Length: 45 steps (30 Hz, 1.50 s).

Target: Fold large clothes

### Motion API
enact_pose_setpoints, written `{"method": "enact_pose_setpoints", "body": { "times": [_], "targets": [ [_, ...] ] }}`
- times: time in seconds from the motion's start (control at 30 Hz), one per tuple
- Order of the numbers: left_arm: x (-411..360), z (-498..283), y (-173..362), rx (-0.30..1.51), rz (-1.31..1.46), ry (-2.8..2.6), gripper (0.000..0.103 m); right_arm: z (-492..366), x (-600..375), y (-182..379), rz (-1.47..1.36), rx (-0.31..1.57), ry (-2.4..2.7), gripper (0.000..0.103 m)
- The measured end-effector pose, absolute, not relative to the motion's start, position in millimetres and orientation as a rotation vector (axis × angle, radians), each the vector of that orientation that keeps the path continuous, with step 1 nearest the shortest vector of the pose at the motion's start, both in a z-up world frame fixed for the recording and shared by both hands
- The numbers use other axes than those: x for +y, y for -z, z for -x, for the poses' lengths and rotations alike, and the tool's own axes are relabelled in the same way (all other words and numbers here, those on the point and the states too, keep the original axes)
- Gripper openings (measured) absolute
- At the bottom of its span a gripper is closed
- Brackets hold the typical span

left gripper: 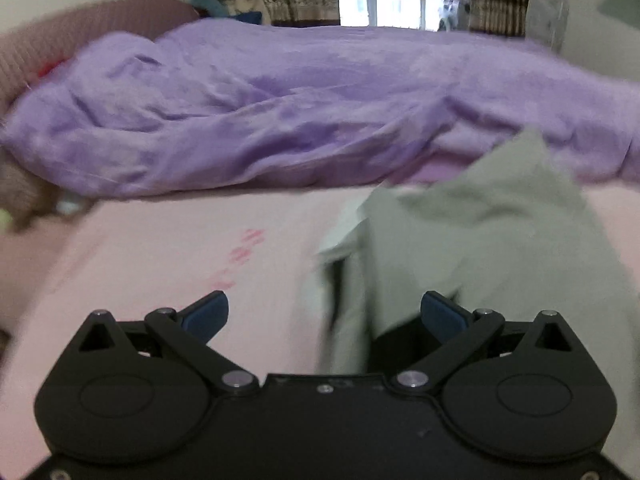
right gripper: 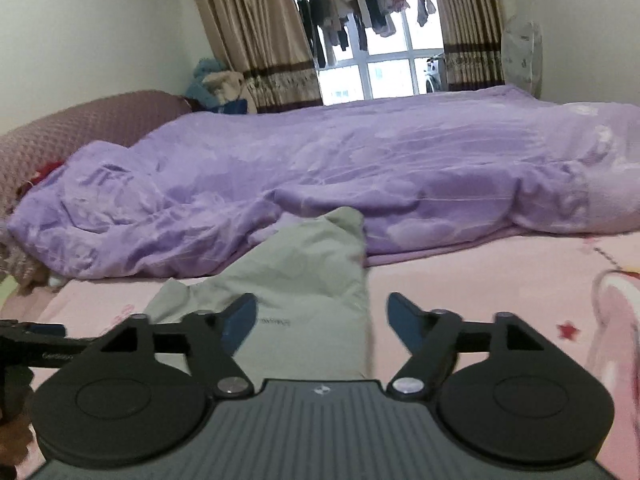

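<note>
Nearest the lens in the right wrist view, the right hand-held gripper (right gripper: 322,316) has its blue-padded fingers spread wide, with the grey-green garment (right gripper: 296,280) lying between and beyond them, gripped by neither. In the left wrist view, the left hand-held gripper (left gripper: 324,314) is likewise spread apart, and the same garment (left gripper: 480,240) sits at lower right of the frame, one edge running down between the fingers, though motion blur hides whether any pad touches it.

That garment rests on the pink bed sheet (right gripper: 460,292), partly bundled. In the right view its long axis runs from the lower centre of the frame up and slightly right, ending in a raised, pointed tip just at the edge of the purple duvet (right gripper: 360,168).

As for risks, I judge that closing on this bunched cloth could catch several layers at once, so a lift would drag a lump, not one edge. The tip could also snag or slide under the duvet if pushed further up the frame. Blur suggests quick motion, which could crumple it more.
</note>
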<state>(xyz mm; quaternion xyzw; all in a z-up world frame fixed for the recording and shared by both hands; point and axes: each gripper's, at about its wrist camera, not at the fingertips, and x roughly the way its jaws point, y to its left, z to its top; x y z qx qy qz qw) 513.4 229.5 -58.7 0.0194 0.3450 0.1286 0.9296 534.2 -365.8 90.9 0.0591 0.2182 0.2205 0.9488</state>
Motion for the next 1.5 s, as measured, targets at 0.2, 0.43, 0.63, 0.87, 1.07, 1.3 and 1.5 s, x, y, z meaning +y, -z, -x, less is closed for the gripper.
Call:
{"method": "enact_pose_setpoints", "body": {
  "times": [0.2, 0.43, 0.63, 0.87, 1.07, 1.3, 1.5],
  "targets": [
    [235, -459, 67, 0.774, -0.014, -0.212, 0.103, -522, -421, -66, -0.205, 0.570, -0.486, 0.085],
    [214, -434, 97, 0.869, 0.110, -0.056, 0.103, -519, -423, -25, -0.226, 0.777, -0.645, 0.074],
    [219, -438, 121, 0.892, 0.221, 0.014, 0.103, -523, -409, -1, -0.273, 0.865, -0.751, 0.071],
    [215, -467, 118, 0.870, 0.202, 0.108, 0.103, -544, -385, -2, -0.292, 0.862, -0.756, 0.085],
    [228, -496, 119, 0.813, 0.284, 0.199, 0.103, -569, -383, 1, -0.350, 0.836, -0.765, 0.087],
    [213, -526, 117, 0.797, 0.244, 0.148, 0.103, -605, -362, 3, -0.396, 0.872, -0.844, 0.090],
    [212, -518, 115, 0.770, 0.248, 0.125, 0.078, -589, -340, -10, -0.197, 0.860, -0.764, 0.070]
  ]
}}
